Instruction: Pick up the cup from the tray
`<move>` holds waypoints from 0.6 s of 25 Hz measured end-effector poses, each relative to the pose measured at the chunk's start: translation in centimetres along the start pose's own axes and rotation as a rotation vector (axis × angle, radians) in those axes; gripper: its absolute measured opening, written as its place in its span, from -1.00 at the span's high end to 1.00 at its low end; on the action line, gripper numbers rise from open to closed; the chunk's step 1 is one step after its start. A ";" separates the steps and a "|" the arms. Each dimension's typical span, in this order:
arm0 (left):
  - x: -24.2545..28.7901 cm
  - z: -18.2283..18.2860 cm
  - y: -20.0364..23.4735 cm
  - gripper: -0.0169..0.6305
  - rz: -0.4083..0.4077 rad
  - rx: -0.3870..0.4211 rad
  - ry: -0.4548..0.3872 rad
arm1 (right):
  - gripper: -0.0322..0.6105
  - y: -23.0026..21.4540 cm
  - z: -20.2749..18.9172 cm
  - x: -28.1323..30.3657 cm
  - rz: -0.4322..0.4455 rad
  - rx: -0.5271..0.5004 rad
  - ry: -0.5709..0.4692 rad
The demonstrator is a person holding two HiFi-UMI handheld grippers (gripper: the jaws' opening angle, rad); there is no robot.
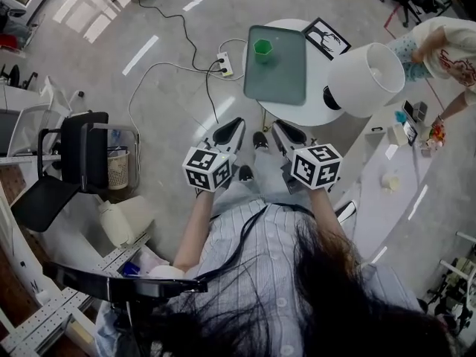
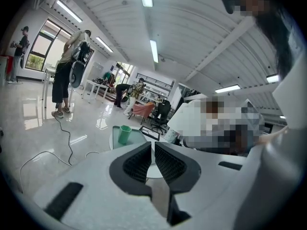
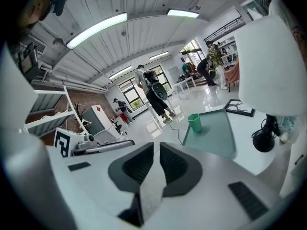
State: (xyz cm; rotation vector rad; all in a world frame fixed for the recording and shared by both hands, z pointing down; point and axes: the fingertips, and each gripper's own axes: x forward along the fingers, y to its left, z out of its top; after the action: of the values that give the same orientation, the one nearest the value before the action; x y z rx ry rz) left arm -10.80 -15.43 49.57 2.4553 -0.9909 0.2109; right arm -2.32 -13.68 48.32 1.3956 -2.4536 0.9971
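Far end, head view: cup [image 1: 262, 48] stands upright and alone at the far end of the tray [image 1: 279, 76], probably so nothing blocks a grasp.
Tray, head view: lies flat on the round table [image 1: 312, 114], its long side running near to far.
Lamp, head view: shade [image 1: 364, 79] sits right of the tray, so the right side looks the tighter way in.
Grippers, head view: left gripper [image 1: 235, 123] and right gripper [image 1: 280, 125] are held side by side near the body, both aimed at the table and well apart from the cup.
Left gripper view, jaws: left gripper [image 2: 153, 145] is clenched, pads nearly meeting, nothing between them.
Left gripper view, cup: cup [image 2: 125, 134] shows far off, left of the jaw line, on the tray [image 2: 137, 136].
Right gripper view, jaws: right gripper [image 3: 156, 147] is also closed up and empty.
Right gripper view, cup: cup [image 3: 194, 122] stands at the far left corner of the tray [image 3: 216, 135], right of the jaw line; shade [image 3: 273, 66] looms at far right.
Step, judged: approach only; cup not yet reached.
Next, judged: whichever gripper takes the cup must spread its jaws before closing round the wall.
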 end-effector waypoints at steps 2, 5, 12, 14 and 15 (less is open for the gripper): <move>0.8 0.7 0.8 0.90 0.016 0.009 -0.008 | 0.72 -0.6 1.1 1.0 0.012 0.007 -0.004; 2.3 1.8 2.1 0.90 0.036 0.009 -0.018 | 0.72 -1.5 2.9 2.4 0.034 0.008 -0.007; 7.0 2.2 4.0 0.90 0.044 -0.020 0.026 | 0.72 -4.8 4.8 5.5 0.045 0.003 0.044; 8.4 2.2 4.4 0.90 0.041 -0.030 0.041 | 0.72 -5.7 5.2 6.3 0.047 0.009 0.057; 9.1 2.0 4.7 0.90 0.041 -0.036 0.050 | 0.72 -6.1 5.4 6.7 0.049 0.011 0.064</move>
State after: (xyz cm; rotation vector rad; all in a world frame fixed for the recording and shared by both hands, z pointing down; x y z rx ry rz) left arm -7.50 -24.88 52.37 2.3876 -1.0151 0.2645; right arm -0.10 -23.80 49.94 1.2917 -2.4508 1.0496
